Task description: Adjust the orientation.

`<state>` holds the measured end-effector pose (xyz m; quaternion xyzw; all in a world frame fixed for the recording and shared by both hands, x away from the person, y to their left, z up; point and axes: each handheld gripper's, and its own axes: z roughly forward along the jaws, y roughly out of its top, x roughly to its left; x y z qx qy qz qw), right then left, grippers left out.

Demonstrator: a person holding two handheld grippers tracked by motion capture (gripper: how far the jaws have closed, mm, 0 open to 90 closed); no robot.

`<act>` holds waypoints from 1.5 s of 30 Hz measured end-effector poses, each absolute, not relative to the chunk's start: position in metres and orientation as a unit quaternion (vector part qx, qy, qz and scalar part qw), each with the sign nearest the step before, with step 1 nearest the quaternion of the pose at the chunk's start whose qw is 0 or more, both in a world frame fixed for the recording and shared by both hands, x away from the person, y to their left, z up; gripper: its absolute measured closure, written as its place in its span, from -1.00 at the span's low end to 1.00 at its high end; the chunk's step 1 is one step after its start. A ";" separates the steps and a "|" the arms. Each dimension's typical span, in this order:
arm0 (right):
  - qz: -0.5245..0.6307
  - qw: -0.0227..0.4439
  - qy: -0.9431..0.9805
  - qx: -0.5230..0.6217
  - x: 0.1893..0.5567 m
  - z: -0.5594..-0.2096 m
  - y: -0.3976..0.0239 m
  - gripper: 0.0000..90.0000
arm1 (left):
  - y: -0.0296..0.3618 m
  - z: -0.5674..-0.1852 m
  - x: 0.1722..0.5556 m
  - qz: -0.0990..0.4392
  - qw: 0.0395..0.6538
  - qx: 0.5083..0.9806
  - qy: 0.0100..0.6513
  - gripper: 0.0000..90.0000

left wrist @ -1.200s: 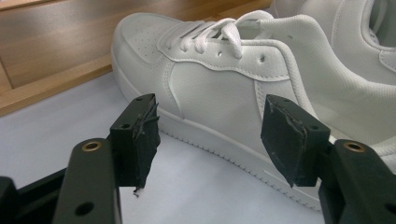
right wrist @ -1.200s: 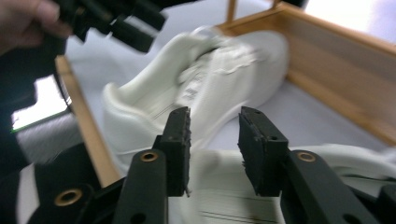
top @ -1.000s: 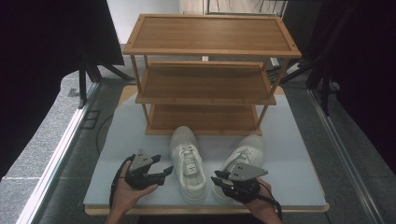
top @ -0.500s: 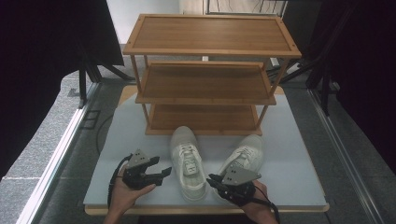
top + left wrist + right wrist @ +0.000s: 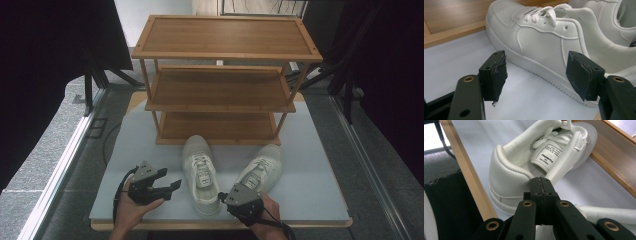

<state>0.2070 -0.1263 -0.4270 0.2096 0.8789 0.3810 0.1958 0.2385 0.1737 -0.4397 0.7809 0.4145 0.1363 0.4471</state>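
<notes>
Right gripper view | right gripper (image 5: 540, 182) is closing, jaws pressed together, empty, just short of right shoe (image 5: 524, 167) collar | left gripper (image 5: 539, 72) spread beside left shoe (image 5: 536, 42) | reopen, straddle collar before pinching.

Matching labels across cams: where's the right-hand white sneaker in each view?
High view: right-hand sneaker, lower right of centre, toe towards the rack.
Left gripper view: same sneaker, top right corner, behind the other sneaker.
Right gripper view: same sneaker, centre, heel nearest the camera.
Shared landmark: the wooden rack's bottom shelf, at upper left in the left gripper view and along the right edge in the right gripper view.
</notes>
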 end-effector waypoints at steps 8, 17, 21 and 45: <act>0.391 0.206 0.876 0.194 0.191 -0.435 -0.103 0.99 | 0.179 -0.439 0.239 0.138 0.443 0.780 0.420 -0.29; 0.428 0.195 0.866 0.172 0.185 -0.444 -0.071 0.94 | 0.189 -0.438 0.237 0.139 0.446 0.772 0.431 -0.29; 0.436 0.188 0.865 0.162 0.187 -0.447 -0.059 0.95 | 0.189 -0.440 0.238 0.136 0.440 0.776 0.431 -0.29; 0.409 0.245 0.844 0.244 0.199 -0.436 -0.111 1.00 | 0.189 -0.444 0.244 0.126 0.431 0.786 0.426 -0.34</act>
